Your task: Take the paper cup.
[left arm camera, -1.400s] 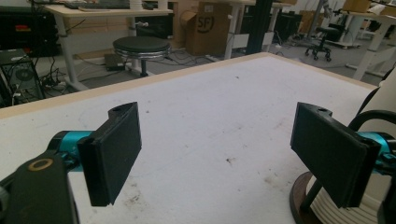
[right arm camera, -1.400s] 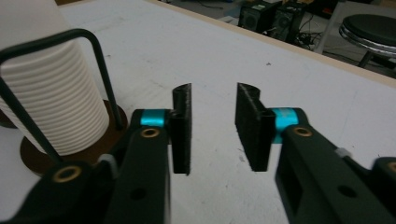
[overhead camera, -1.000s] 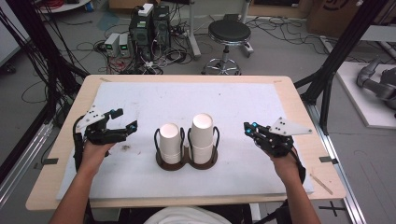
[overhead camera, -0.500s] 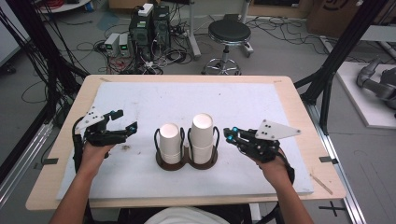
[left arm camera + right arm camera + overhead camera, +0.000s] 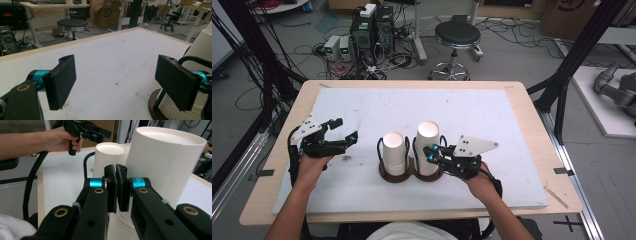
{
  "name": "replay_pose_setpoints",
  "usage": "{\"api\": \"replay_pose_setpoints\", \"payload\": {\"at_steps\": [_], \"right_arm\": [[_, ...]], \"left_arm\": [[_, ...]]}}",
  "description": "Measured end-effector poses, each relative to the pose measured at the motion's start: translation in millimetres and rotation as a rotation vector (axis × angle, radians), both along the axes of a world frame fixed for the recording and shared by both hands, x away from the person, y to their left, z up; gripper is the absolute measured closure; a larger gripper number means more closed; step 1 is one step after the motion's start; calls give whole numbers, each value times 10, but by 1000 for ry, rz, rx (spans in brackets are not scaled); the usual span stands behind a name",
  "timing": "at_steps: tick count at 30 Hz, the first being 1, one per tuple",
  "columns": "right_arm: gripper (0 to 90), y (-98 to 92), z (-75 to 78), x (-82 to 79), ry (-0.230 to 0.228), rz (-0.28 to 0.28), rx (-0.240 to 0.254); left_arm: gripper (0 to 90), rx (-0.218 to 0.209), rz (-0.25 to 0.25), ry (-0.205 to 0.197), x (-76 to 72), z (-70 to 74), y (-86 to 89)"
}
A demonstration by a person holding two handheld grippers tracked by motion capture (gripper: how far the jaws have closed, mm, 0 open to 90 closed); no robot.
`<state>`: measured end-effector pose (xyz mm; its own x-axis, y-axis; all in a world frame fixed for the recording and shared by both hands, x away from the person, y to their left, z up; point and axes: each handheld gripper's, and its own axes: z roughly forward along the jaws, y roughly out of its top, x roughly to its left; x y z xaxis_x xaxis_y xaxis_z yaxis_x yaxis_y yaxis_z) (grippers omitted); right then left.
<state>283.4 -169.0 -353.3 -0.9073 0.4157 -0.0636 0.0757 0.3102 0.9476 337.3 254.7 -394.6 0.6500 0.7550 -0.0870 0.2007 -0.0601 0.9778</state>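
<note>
Your right claw (image 5: 430, 152) has slid in from the right edge of the worktop (image 5: 512, 107) toward the middle since a second ago, and now sits just beside the taller stack of paper cups (image 5: 428, 147); your left claw (image 5: 343, 136) hasn't shifted. The right claw's pads are pressed together with nothing between them, as the right gripper view makes plain, so it looks set to nudge or steady the stack rather than to grasp it. The left claw is spread wide, empty, and hovers near the left edge, clear of the shorter stack of cups (image 5: 394, 151), probably waiting its turn. Both stacks stand upright, mouths down, side by side in a dark round holder (image 5: 395, 176) with wire hoops, near the front edge at the middle. The hoops keep the stacks from tipping, so you can likely lift a cup off the top without the rest following.
</note>
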Motion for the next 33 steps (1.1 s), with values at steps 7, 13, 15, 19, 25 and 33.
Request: {"api": "replay_pose_setpoints", "payload": {"at_steps": [7, 13, 15, 19, 25, 33], "right_arm": [[887, 46, -9, -22, -11, 29, 22], [893, 65, 17, -75, -14, 46, 21], [893, 90, 22, -95, -11, 55, 21], [893, 165, 8, -124, -6, 79, 19], [893, 307, -75, -127, 7, 70, 2], [882, 407, -319, -81, 56, 29, 10]], "left_arm": [[174, 5, -11, 6, 19, -6, -40], [174, 7, -15, 6, 21, -3, -50], [174, 8, -16, 6, 20, -1, -52], [174, 6, -20, 3, 21, 3, -59], [174, 0, -25, -2, 17, 16, -68], [174, -18, -44, -20, -2, 66, -106]]}}
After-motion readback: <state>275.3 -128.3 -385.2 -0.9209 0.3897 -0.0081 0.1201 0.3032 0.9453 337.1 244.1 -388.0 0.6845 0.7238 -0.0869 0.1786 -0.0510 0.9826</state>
